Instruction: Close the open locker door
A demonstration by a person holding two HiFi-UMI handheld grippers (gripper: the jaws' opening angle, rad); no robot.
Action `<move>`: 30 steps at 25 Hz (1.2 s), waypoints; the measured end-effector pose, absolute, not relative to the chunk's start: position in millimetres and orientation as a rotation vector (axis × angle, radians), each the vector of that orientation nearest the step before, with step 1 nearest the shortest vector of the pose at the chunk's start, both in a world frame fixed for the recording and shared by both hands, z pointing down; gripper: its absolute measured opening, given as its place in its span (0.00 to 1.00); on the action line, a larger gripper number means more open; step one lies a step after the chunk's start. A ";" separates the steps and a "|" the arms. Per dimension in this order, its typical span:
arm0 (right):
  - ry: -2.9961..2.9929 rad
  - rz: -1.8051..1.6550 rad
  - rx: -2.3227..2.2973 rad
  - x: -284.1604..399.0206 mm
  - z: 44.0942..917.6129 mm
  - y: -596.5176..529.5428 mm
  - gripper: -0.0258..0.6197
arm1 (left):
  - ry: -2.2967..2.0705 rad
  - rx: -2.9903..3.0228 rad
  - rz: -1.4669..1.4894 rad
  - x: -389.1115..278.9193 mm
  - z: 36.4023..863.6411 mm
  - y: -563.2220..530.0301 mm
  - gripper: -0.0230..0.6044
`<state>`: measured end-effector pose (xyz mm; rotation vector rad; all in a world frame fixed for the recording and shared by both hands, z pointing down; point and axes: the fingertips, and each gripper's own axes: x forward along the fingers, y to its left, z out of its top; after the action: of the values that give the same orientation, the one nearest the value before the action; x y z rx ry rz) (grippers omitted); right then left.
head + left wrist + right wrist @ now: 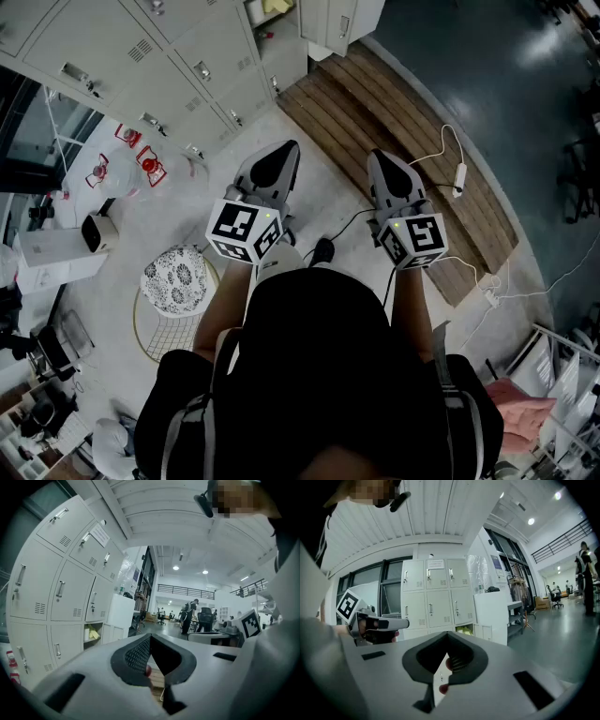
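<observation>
Step in hand: Approach, by the look of it. The door had not been touched, and the person stood back from the locker bank [112, 42] with both tools raised in front of the body.
Locker door: The open locker door [121, 616] was a white panel swung out from a lower row of the bank, ahead of the person and well apart from both tools.
Open compartment: The open compartment [93, 632] sat just beside the door, with something yellow lying on its shelf.
Left tongs: The left tongs [150, 637] had their tips together with nothing between them. Only floor showed through the gap behind the tips.
Right tongs: The right tongs [447, 634] were fully closed and empty.
Hand pose: Both hands held the tools roughly level and side by side, pointing towards the lockers. Each marker cube faced up to the head camera.
Next move, as a judgement: The person would probably need to step closer across the floor. The closed tips of one tool could then go against the door's outer face near its free edge and push it round towards the frame until it sat flush.
Care needed: The push would likely have to follow the hinge arc, or the tips might slide off the smooth panel.
</observation>
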<state>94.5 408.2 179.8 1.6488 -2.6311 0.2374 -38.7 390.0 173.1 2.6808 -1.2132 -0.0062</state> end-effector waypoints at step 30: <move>-2.604 0.351 1.718 129.4 208.1 367.9 0.05 | -1.165 2.643 0.020 -15.8 202.5 334.4 0.06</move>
<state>129.4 367.9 208.1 1.7180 -2.6035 0.3508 -15.8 334.4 202.5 2.6427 -1.1650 0.0199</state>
